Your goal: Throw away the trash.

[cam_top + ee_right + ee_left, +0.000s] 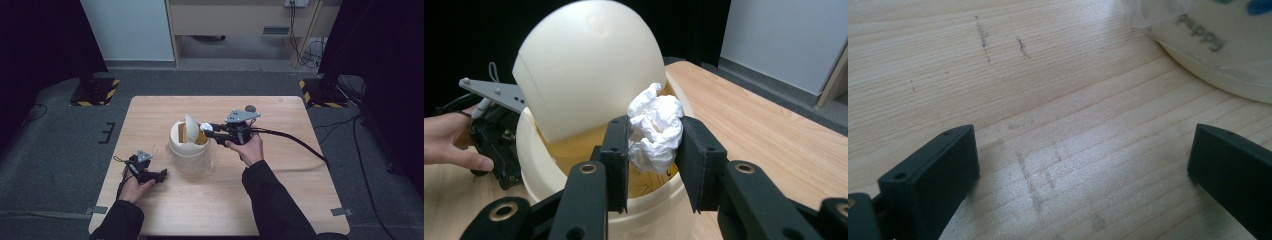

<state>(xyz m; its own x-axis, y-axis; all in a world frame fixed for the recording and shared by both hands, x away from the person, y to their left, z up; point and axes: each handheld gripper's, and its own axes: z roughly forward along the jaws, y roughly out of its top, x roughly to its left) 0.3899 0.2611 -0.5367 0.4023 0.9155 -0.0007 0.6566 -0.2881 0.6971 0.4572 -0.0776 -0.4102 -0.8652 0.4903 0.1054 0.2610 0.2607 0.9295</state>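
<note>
A cream round bin point(189, 145) with a tipped swing lid point(190, 128) stands mid-table. In the right gripper view the domed lid point(589, 65) leans back over the bin's rim point(531, 165). My right gripper point(206, 129) is shut on a crumpled white tissue point(655, 127), which hangs over the bin's opening at its right side. The tissue point(205, 126) shows as a white spot at the rim. My left gripper point(159, 175) lies low on the table left of the bin, open, its jaws wide apart over bare wood point(1068, 165). The bin's lower wall point(1213, 55) is ahead of it.
The wooden table point(280, 200) has free room in front and to the right. A cable point(295, 140) trails from the right gripper across the table's right side. Black stands with hazard-striped bases point(95, 92) sit on the floor beyond the far corners.
</note>
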